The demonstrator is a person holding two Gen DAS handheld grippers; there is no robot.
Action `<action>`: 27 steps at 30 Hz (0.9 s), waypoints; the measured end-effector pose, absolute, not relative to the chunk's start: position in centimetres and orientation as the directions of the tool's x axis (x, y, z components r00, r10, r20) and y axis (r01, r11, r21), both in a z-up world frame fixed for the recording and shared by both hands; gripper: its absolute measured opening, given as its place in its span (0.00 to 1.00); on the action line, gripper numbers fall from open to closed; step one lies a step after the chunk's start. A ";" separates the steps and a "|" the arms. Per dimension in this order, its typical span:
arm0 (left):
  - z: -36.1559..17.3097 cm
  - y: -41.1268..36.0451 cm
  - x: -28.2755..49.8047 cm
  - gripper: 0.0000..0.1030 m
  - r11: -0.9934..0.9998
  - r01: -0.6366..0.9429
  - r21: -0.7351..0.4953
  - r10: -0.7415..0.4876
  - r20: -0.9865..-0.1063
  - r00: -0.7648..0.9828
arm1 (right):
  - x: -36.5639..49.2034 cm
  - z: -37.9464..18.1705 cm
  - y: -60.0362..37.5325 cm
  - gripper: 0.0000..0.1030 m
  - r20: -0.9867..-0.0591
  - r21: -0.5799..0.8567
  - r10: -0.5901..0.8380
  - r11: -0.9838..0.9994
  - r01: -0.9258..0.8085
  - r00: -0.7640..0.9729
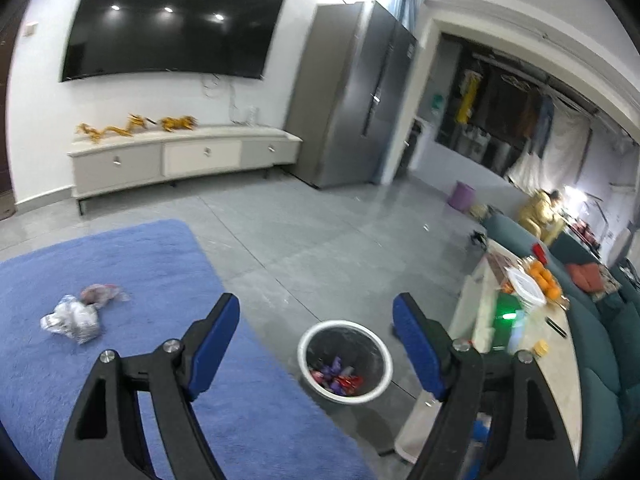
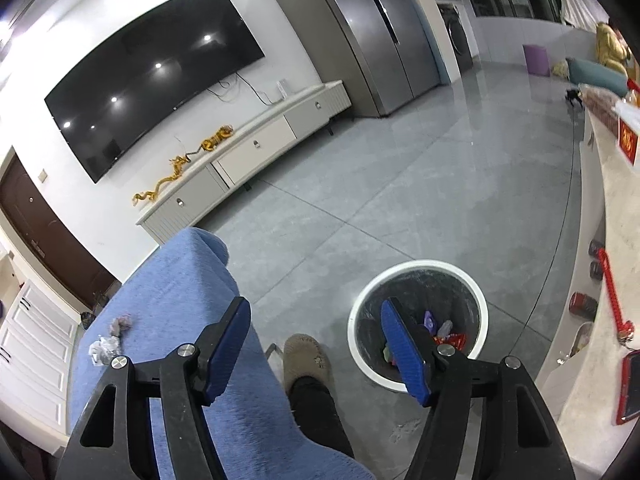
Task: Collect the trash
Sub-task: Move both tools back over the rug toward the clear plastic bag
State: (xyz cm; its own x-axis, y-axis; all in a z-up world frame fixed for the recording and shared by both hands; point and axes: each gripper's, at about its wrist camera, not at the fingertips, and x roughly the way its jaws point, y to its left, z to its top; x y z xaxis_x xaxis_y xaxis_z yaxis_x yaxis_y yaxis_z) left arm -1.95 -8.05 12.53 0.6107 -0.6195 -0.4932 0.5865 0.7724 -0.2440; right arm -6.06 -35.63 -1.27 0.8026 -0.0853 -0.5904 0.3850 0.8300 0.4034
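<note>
A white-rimmed trash bin (image 1: 347, 326) (image 2: 416, 276) stands on the grey floor with several coloured wrappers (image 1: 338, 378) (image 2: 444, 330) inside. On the blue rug (image 1: 120, 272) (image 2: 176, 280) lie a crumpled silver wrapper (image 1: 72, 320) (image 2: 103, 349) and a crumpled pinkish wrapper (image 1: 102, 294) (image 2: 122, 324). My left gripper (image 1: 316, 308) is open and empty, high above the rug edge and the bin. My right gripper (image 2: 316, 308) is also open and empty; its right finger overlaps the bin in view.
A person's slippered foot (image 2: 304, 356) and dark trouser leg stand between rug and bin. A pale table (image 1: 524, 328) (image 2: 616, 240) with oranges, boxes and a phone sits at the right, a teal sofa (image 1: 600, 340) behind it. A TV cabinet (image 1: 180, 156) and a fridge (image 1: 352, 92) line the far wall.
</note>
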 end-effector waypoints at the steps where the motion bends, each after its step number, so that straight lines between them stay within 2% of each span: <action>1: 12.4 -7.2 -2.1 0.76 0.782 0.575 -0.241 -0.611 -0.479 0.631 | -6.3 -0.8 -35.3 0.65 -0.583 0.403 -0.087 0.832 0.381 0.808; 5: 11.5 -4.5 -2.6 0.76 0.809 0.537 -0.241 -0.584 -0.443 0.681 | -7.1 1.3 -33.3 0.67 -0.540 0.401 -0.084 0.849 0.344 0.838; 22: 9.5 5.9 -4.7 0.76 0.913 0.316 -0.256 -0.404 -0.468 0.786 | -10.8 6.5 -26.4 0.68 -0.397 0.394 0.054 0.912 0.116 0.916; 27: 10.1 8.7 -6.2 0.76 0.933 0.261 -0.247 -0.349 -0.448 0.823 | -11.9 7.6 -25.5 0.68 -0.359 0.386 0.095 0.921 0.055 0.928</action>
